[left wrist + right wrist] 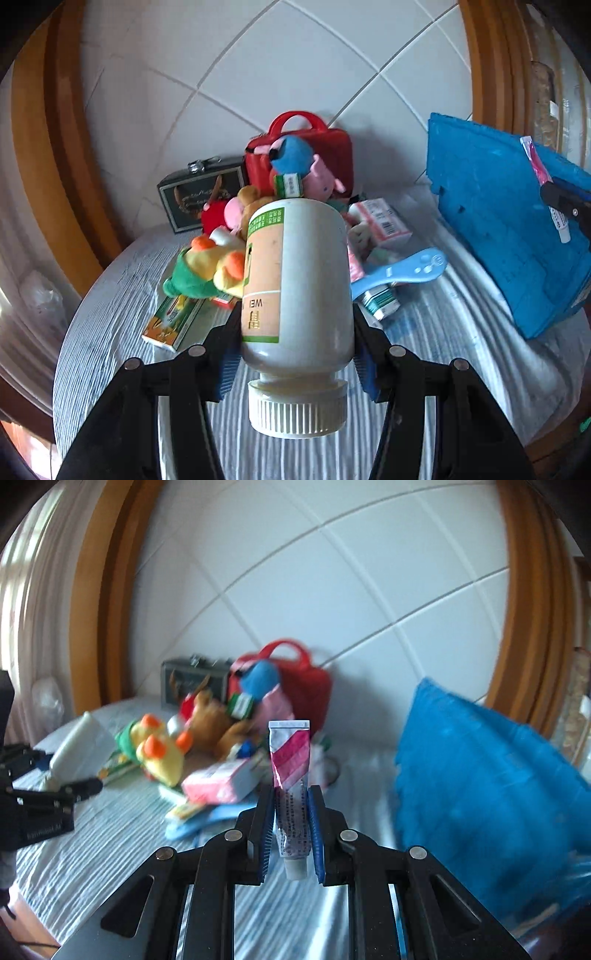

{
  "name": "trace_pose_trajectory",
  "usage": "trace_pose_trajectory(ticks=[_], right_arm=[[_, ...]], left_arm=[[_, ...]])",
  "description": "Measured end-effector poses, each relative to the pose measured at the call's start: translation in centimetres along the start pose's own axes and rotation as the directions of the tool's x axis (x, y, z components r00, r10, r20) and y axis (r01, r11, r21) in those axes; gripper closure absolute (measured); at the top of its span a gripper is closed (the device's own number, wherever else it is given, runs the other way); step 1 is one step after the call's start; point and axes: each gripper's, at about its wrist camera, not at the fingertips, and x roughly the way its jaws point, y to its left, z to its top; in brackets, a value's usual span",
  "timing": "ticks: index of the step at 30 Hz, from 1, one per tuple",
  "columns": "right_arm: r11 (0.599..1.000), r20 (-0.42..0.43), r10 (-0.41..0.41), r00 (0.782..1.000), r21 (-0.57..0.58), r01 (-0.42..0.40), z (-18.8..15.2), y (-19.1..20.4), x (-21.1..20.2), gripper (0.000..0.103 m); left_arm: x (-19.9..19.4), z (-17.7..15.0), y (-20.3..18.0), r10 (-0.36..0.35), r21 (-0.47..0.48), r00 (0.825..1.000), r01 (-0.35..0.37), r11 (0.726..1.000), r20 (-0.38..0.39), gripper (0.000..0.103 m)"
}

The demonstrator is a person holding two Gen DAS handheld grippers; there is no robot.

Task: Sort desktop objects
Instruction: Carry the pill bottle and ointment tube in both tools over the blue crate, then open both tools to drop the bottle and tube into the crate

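My left gripper (295, 332) is shut on a white medicine bottle (299, 280) with an orange and green label, cap toward the camera, held above the table. It also shows at the left of the right wrist view (79, 746). My right gripper (291, 797) is shut on a small pink-striped ointment tube (290, 760), cap toward the camera; the tube also shows at the right edge of the left wrist view (543, 173). A pile of plush toys (218, 262), medicine boxes (384, 221) and a blue plastic piece (406, 269) lies on the striped tablecloth.
A blue fabric bin (509, 218) stands at the right, also in the right wrist view (491, 786). A red case (317, 147) and a dark box (199, 192) stand against the tiled wall. Wooden frames flank the table (110, 325).
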Motion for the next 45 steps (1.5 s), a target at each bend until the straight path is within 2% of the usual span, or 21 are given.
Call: trace_pose_trajectory(ticks=[3,8,13,18,22,25,29,35,36,37,38,45], right_arm=[[0.998,0.068,-0.055,0.996,0.027,0.053,1.1,-3.5,-2.2,0.085],[0.98,0.142,-0.183,0.973,0.104,0.169,1.5,-10.5,-5.0,0.085],[0.941,0.136,-0.323,0.937,0.154,0.302,0.3,-17.7,-5.9,0.085],[0.901,0.103,-0.415,0.904,0.182,0.393,-1.2,-24.1,-6.0,0.085],[0.874,0.069,-0.468,0.881,0.18,0.45,-2.5,-28.2,-5.9,0.085],[0.856,0.029,-0.497,0.867,0.179,0.484,-3.5,-30.7,-5.1,0.085],[0.846,-0.029,-0.502,0.864,0.189,0.498,-4.9,-33.2,-4.2,0.085],[0.847,-0.115,-0.483,0.868,0.189,0.497,-6.3,-35.5,-2.9,0.085],[0.849,-0.122,-0.48,0.869,0.186,0.495,-6.5,-35.8,-2.8,0.085],[0.851,-0.13,-0.475,0.87,0.182,0.492,-6.7,-35.9,-2.6,0.085],[0.852,-0.134,-0.474,0.87,0.18,0.492,-6.9,-36.0,-2.5,0.085],[0.854,-0.144,-0.467,0.872,0.184,0.487,-7.5,-36.5,-1.7,0.085]], left_arm=[[-1.1,2.4,-3.1,-0.052,0.018,0.996,0.051,0.999,0.066,0.051],[-2.6,6.7,-9.0,-0.133,0.057,0.977,0.125,0.991,0.169,0.051],[-4.1,11.0,-16.3,-0.229,0.12,0.939,0.204,0.972,0.257,0.051],[-4.6,14.4,-24.3,-0.333,0.185,0.901,0.29,0.939,0.278,0.051],[-4.3,16.0,-30.1,-0.398,0.218,0.886,0.351,0.911,0.237,0.051],[-3.9,16.5,-33.5,-0.422,0.235,0.886,0.376,0.896,0.191,0.051],[-3.2,17.0,-36.8,-0.435,0.241,0.891,0.397,0.886,0.13,0.051],[-0.6,16.9,-39.9,-0.42,0.248,0.908,0.404,0.881,0.012,0.051],[-0.3,16.7,-40.1,-0.417,0.246,0.909,0.406,0.88,-0.007,0.051],[-0.1,16.8,-40.4,-0.429,0.241,0.903,0.422,0.874,-0.028,0.051],[-0.1,16.8,-40.5,-0.448,0.237,0.894,0.442,0.865,-0.03,0.051],[-0.4,16.8,-42.4,-0.443,0.294,0.896,0.433,0.852,-0.036,0.051]])
